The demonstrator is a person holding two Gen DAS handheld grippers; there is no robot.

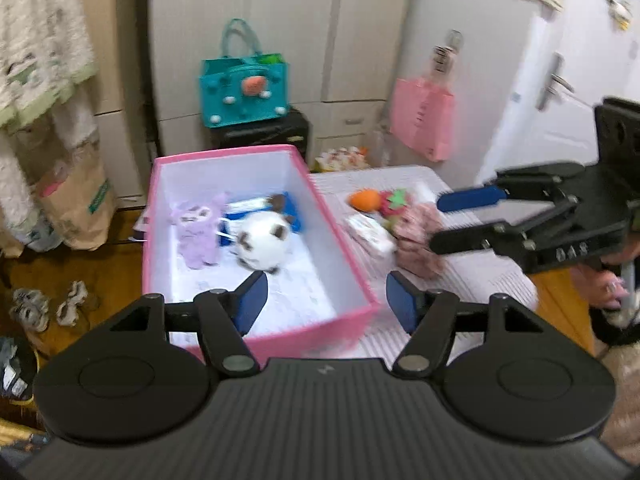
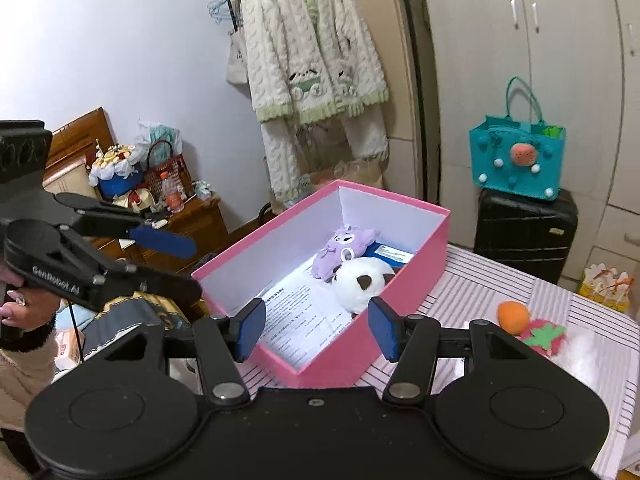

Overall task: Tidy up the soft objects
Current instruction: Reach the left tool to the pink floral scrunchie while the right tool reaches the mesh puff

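Observation:
A pink box [image 1: 362, 276] [image 2: 436, 240] stands open on a striped table [image 1: 400, 344] [image 2: 560, 300]. Inside lie a purple plush [image 1: 198, 232] [image 2: 348, 246], a round white plush with brown ears [image 1: 262, 246] [image 2: 360, 284], a blue-white packet [image 1: 256, 206] and a printed sheet [image 2: 304, 316]. Right of the box lie an orange plush [image 1: 365, 199] [image 2: 513, 317], a red strawberry plush [image 1: 394, 201] [image 2: 542, 336], a pink soft item [image 1: 418, 240] and a white packet [image 1: 370, 234]. My left gripper [image 1: 325, 304] [image 2: 188, 264] is open and empty over the box's near end. My right gripper [image 2: 316, 328] [image 1: 436, 220] is open and empty, beside the pile.
A teal felt bag [image 1: 244, 92] [image 2: 516, 160] sits on a black suitcase [image 2: 524, 232] behind the table. A pink bag [image 1: 422, 120] hangs on a white door. A knitted cardigan [image 2: 312, 52] hangs at the wall. Shoes [image 1: 48, 308] lie on the wooden floor at left.

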